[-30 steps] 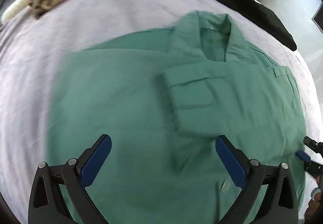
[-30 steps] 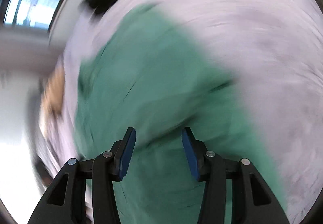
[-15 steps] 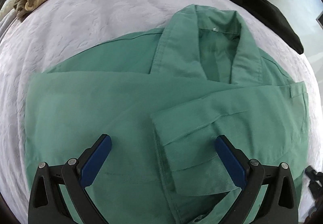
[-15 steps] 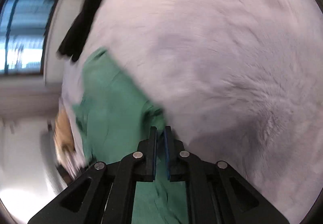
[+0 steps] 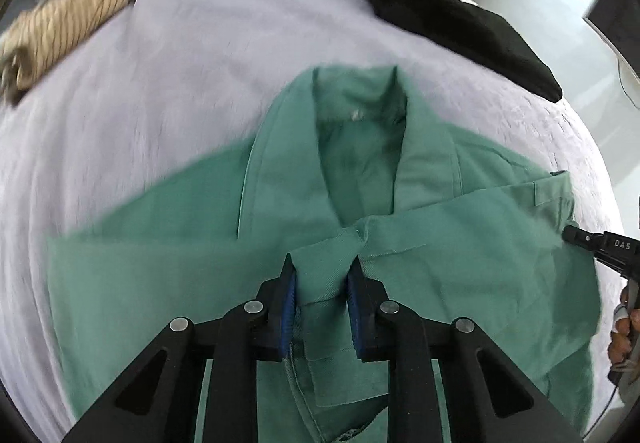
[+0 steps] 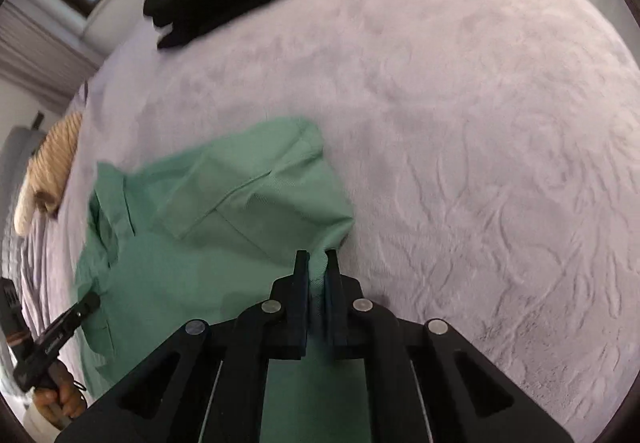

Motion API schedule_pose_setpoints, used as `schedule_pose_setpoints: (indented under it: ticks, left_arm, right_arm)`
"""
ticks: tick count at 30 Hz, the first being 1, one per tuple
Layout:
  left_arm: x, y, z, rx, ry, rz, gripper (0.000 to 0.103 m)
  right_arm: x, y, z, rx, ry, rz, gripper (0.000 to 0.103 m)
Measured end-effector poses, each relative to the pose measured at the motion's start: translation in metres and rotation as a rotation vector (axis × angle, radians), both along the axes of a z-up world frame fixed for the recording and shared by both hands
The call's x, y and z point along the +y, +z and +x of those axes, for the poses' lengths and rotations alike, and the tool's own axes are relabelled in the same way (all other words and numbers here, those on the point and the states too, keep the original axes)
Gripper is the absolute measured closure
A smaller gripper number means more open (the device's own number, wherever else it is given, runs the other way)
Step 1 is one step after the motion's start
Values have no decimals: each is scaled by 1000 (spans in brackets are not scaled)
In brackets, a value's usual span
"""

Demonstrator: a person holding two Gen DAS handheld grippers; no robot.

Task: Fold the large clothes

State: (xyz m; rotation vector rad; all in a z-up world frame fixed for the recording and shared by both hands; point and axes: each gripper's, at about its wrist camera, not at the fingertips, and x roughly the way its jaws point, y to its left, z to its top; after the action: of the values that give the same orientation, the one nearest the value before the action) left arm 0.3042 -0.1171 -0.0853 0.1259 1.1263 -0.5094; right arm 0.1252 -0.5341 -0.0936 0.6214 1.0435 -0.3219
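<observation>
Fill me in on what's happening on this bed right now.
A person with a handheld gripper in each hand is folding a green collared shirt spread on a pale lilac bedspread. The left gripper is closing on a folded cuff at the shirt's middle. The right gripper is shut on the shirt's side edge. A black garment and a tan striped bundle lie farther back, untouched.
</observation>
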Motion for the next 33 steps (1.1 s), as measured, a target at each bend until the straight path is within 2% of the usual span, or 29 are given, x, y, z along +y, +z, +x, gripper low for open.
schedule_pose_setpoints:
  ticks: [2, 4, 5, 6, 7, 8, 11, 12, 13, 15, 18, 21, 22, 24, 26, 27, 30, 33]
  left_arm:
    - [-6, -10, 9, 14, -2, 17, 78]
    - [-6, -21, 14, 34, 39, 31, 68]
    - [-2, -19, 15, 25, 73, 36, 53]
    - [1, -15, 16, 10, 101, 61, 43]
    - [6, -12, 15, -6, 124, 90, 25]
    - [11, -9, 12, -25, 138, 111, 23]
    - [31, 3, 8, -40, 130, 124, 23]
    - [35, 6, 4, -47, 135, 128, 23]
    - [31, 5, 1, -51, 135, 125, 23]
    - [18, 2, -6, -52, 136, 106, 23]
    - [-1, -6, -20, -39, 123, 102, 23]
    - [-9, -28, -31, -33, 111, 182, 23]
    - [-8, -32, -33, -31, 111, 190, 23]
    - [5, -31, -41, -29, 118, 170, 23]
    - [13, -27, -42, -31, 126, 189, 23]
    - [17, -24, -42, -28, 128, 187, 23]
    - [31, -10, -48, -33, 138, 168, 23]
    - [31, 0, -61, -37, 115, 123, 23]
  right_arm:
    - [-8, -13, 0, 24, -16, 10, 95]
    - [-15, -22, 0, 22, -30, 44, 91]
    - [-17, -19, -2, 14, -46, 65, 89]
    - [-18, -16, -6, 13, -61, 72, 84]
    - [-19, -11, -12, 13, -75, 66, 83]
    - [-20, -5, -18, 10, -83, 56, 82]
    - [-12, 15, -26, -43, -78, -23, 83]
    - [-10, 23, -27, -67, -64, -46, 88]
    - [-9, 31, -25, -93, -43, -56, 97]
    - [-4, 34, -6, -119, 4, -31, 97]
    - [2, 19, 26, -107, 50, 10, 97]
    - [-10, -3, 39, -31, 5, -1, 97]
    - [-19, -8, 37, -27, -34, 19, 101]
    - [-33, -7, 23, -57, -112, 72, 101]
    - [-38, 4, 7, -64, -142, 48, 98]
    - [-36, 8, 1, -63, -131, 42, 93]
    - [-22, 20, -24, -61, -45, 70, 93]
    - [10, 27, -47, -33, 72, 32, 93]
